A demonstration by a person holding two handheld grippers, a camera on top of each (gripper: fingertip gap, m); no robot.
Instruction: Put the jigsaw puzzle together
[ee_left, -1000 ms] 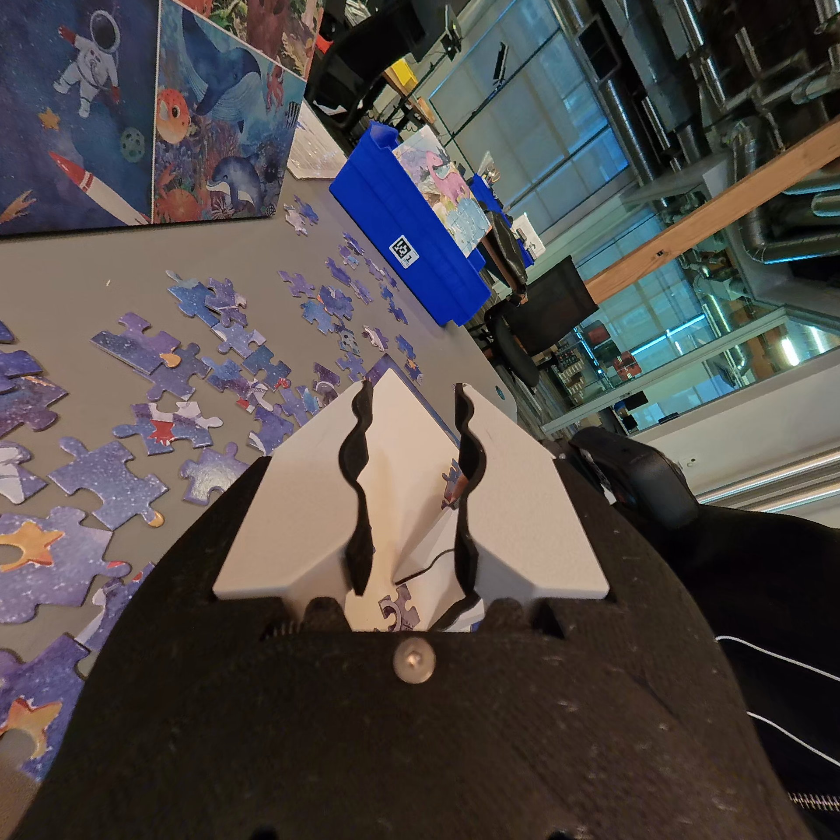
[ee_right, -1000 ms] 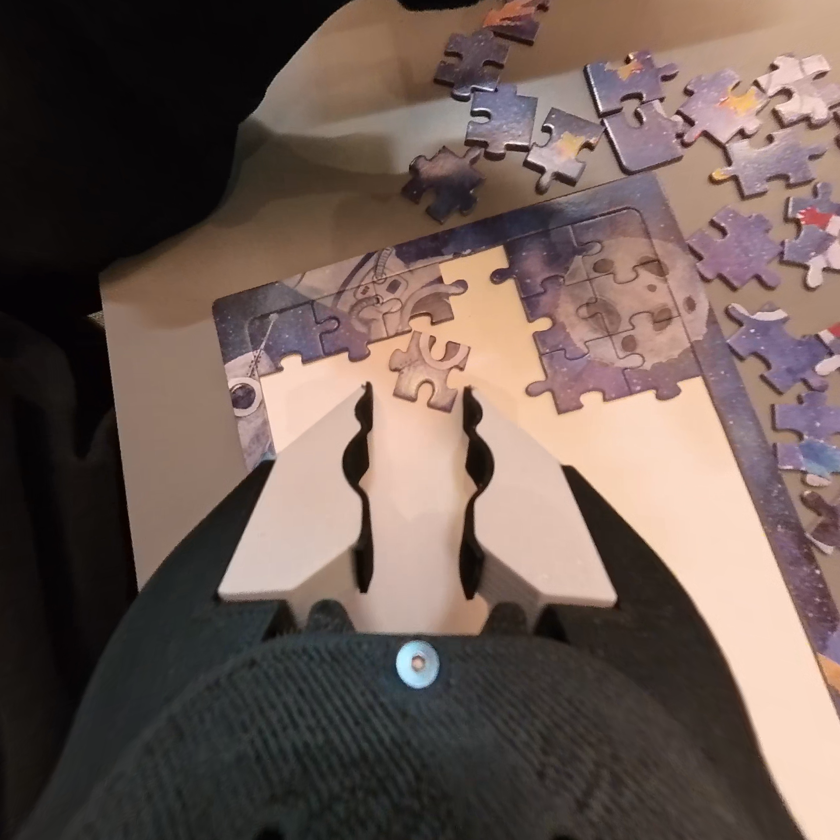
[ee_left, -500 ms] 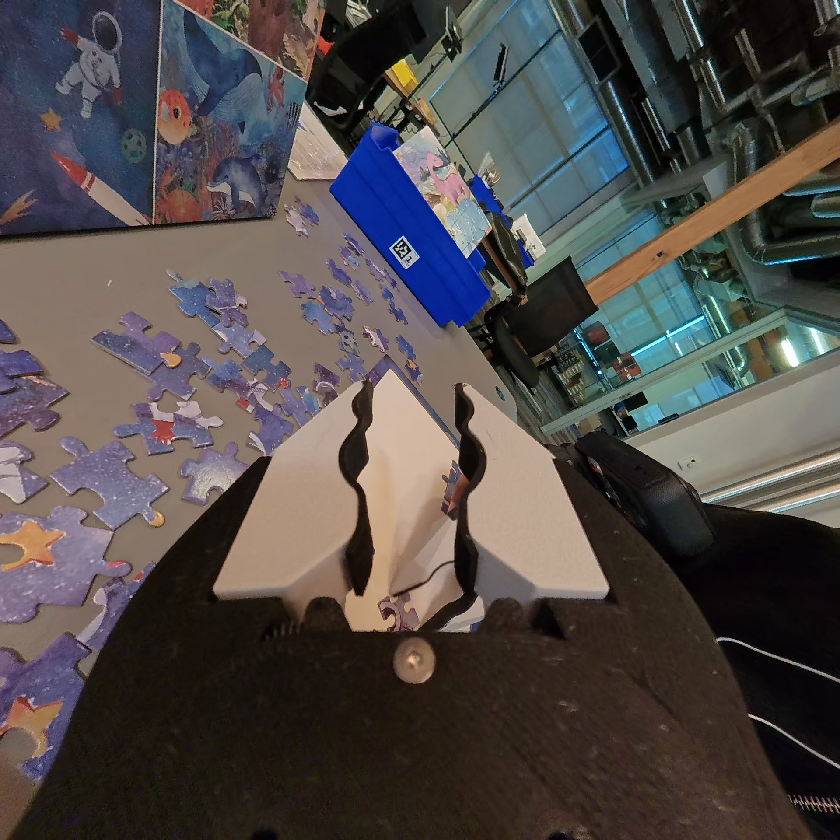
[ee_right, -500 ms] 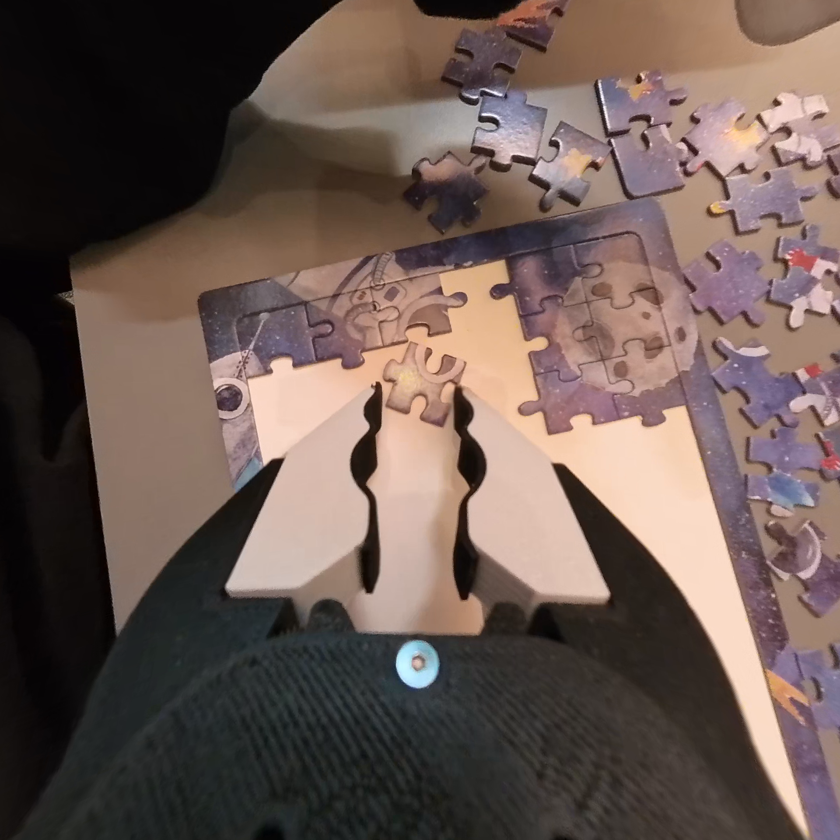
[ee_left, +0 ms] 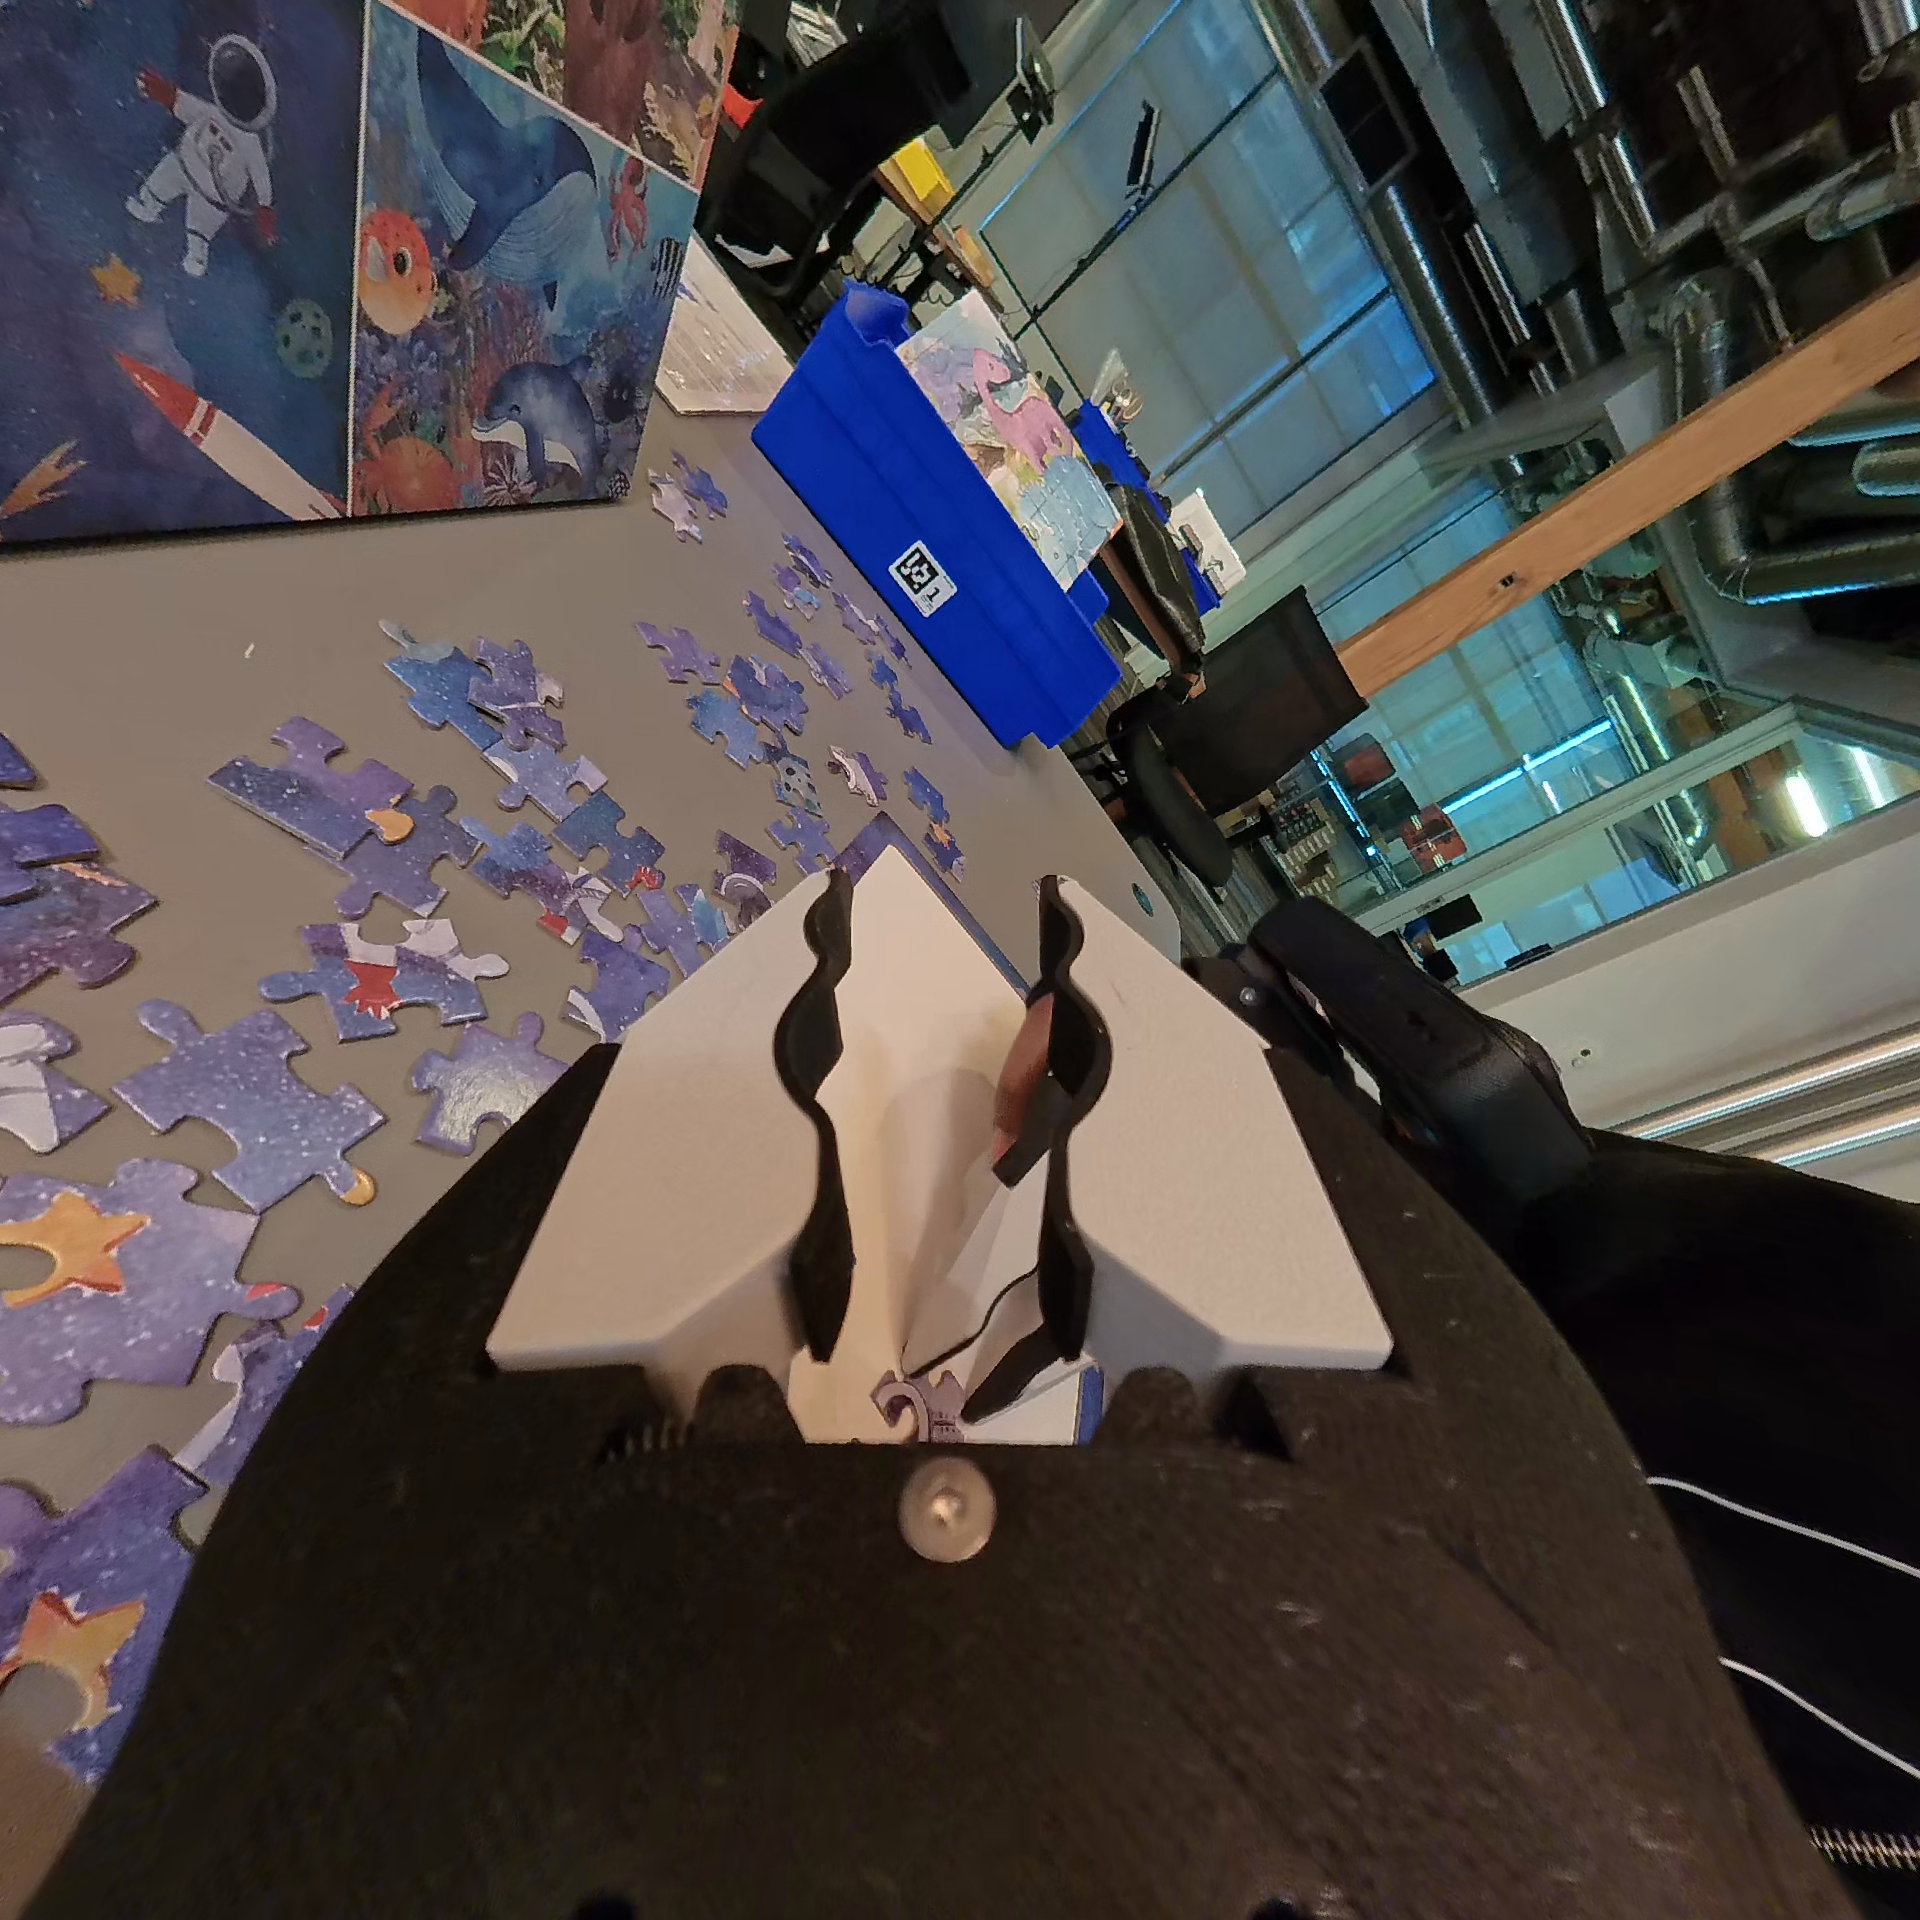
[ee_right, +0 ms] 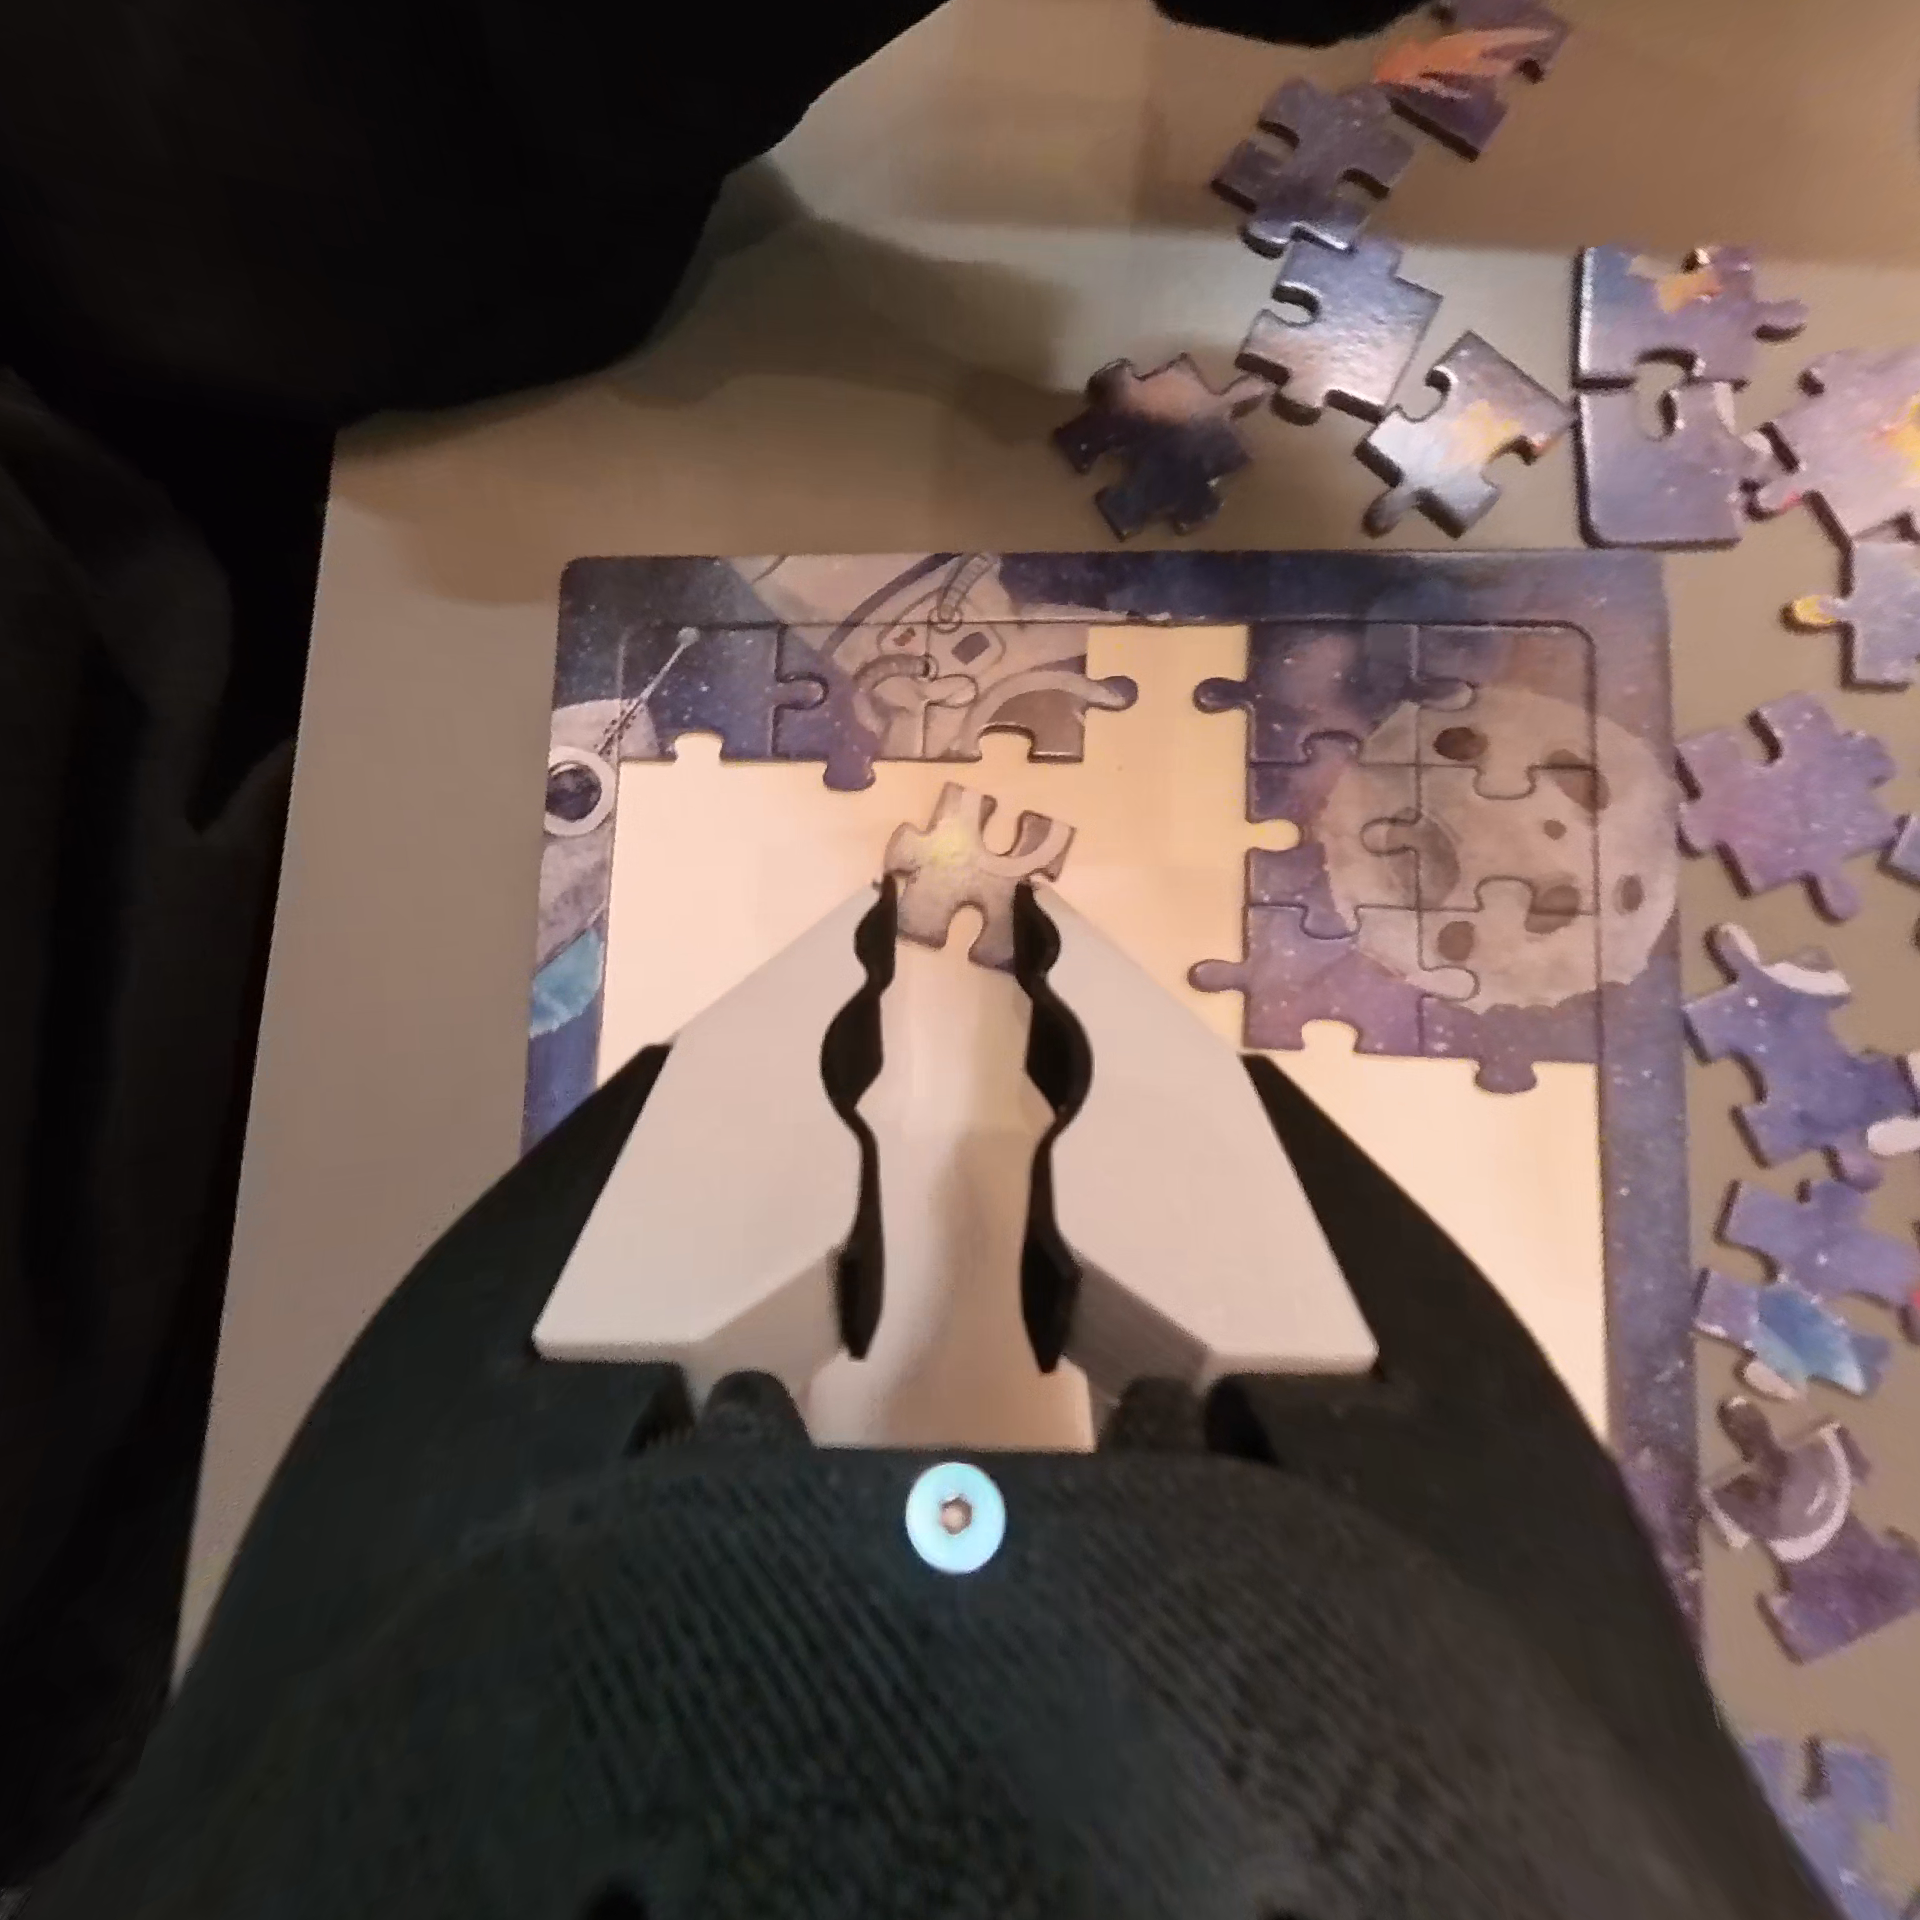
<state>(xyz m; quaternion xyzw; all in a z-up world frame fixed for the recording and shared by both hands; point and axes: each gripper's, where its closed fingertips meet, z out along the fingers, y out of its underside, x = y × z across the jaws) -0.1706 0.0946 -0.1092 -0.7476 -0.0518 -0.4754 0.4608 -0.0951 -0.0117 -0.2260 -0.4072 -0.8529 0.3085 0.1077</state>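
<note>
Right hand-held gripper (ee_right: 956, 894): jaws narrowed since a second ago, now pinching grey-violet puzzle piece (ee_right: 971, 862) over puzzle tray (ee_right: 1636, 935), below assembled top row. Left hand-held gripper (ee_left: 940, 899): unchanged, parted, empty, above tray's corner

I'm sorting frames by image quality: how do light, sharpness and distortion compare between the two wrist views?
Left wrist view: cool, even light, sharp puzzle pieces, strong wide-angle bending at the windows. Right wrist view: dim, warm, soft; deep shadow at left, a small glare spot on the puzzle piece between the tongs.
</note>
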